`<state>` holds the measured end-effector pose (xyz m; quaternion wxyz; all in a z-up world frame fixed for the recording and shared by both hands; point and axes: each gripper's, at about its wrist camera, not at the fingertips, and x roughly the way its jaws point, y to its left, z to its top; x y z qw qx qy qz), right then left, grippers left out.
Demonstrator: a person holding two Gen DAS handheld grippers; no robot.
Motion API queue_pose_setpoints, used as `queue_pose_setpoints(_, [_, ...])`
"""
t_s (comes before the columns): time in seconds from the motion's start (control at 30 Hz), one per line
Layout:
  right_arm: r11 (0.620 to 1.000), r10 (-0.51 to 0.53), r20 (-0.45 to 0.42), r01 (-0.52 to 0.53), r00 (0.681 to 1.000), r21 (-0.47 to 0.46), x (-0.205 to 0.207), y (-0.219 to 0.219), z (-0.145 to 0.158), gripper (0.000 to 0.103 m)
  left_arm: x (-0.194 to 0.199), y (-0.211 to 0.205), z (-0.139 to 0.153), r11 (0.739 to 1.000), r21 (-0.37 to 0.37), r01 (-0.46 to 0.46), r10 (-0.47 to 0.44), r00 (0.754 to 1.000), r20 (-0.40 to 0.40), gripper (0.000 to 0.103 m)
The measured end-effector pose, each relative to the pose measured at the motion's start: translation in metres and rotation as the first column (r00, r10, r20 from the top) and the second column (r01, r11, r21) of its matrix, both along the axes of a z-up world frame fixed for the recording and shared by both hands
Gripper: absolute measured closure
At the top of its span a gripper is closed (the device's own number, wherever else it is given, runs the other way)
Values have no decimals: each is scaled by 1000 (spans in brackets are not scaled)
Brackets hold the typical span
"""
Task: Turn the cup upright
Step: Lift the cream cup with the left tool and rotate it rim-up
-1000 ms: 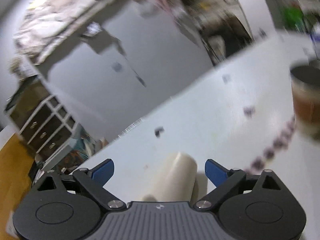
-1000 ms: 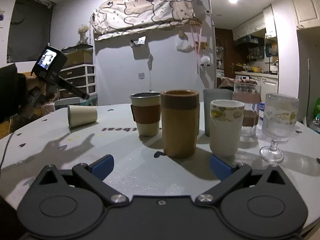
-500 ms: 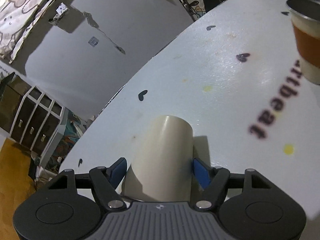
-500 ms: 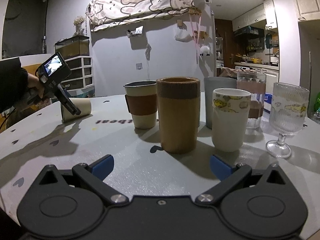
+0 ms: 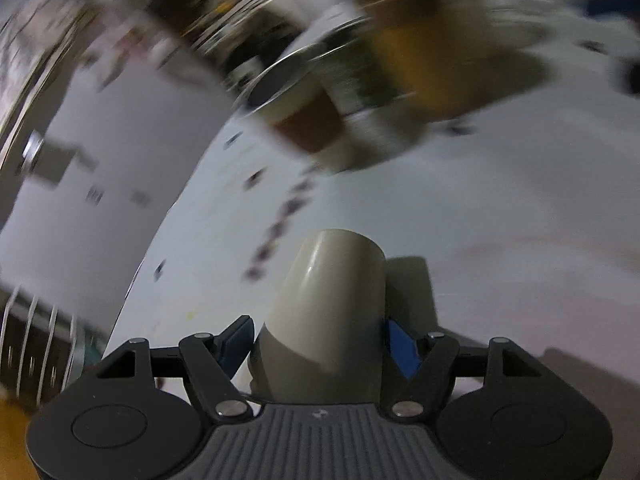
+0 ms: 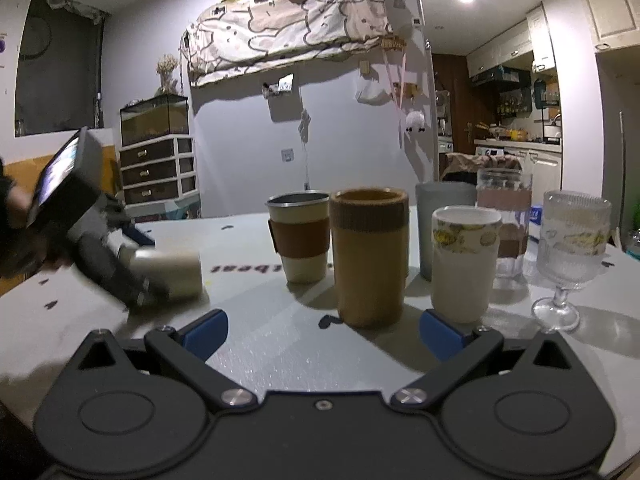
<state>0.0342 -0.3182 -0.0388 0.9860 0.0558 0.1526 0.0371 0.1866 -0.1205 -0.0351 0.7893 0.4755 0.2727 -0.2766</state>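
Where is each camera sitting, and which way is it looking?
Left wrist: on the left gripper, looking along its fingers at the beige cup clamped between them, lying over the white table.
Right wrist: on the open right gripper, low over the table, facing a row of upright cups; the person's hand shows at far left.
Shared: the beige cup and sleeved cup.

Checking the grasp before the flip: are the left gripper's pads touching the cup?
Touching. The left wrist view shows both blue pads pressed against the cup's sides, no gap showing.
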Motion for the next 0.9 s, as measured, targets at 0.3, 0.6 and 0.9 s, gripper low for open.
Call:
queue_pose_setpoints(0.3, [999, -3, 8, 3, 1000, 38, -12, -3, 13, 0, -110, -29, -6, 965, 53, 257, -257, 966, 10, 31])
queue_pose_setpoints(0.6, [997, 32, -88, -26, 996, 69, 19, 1, 9, 0, -126, -28, -8, 963, 21, 268, -268, 963, 24, 23])
queue_pose_setpoints(0.9, [995, 98, -211, -100, 973, 1, 65, 27, -7, 0, -129, 0, 0, 983, -134, 129, -116, 988, 100, 11])
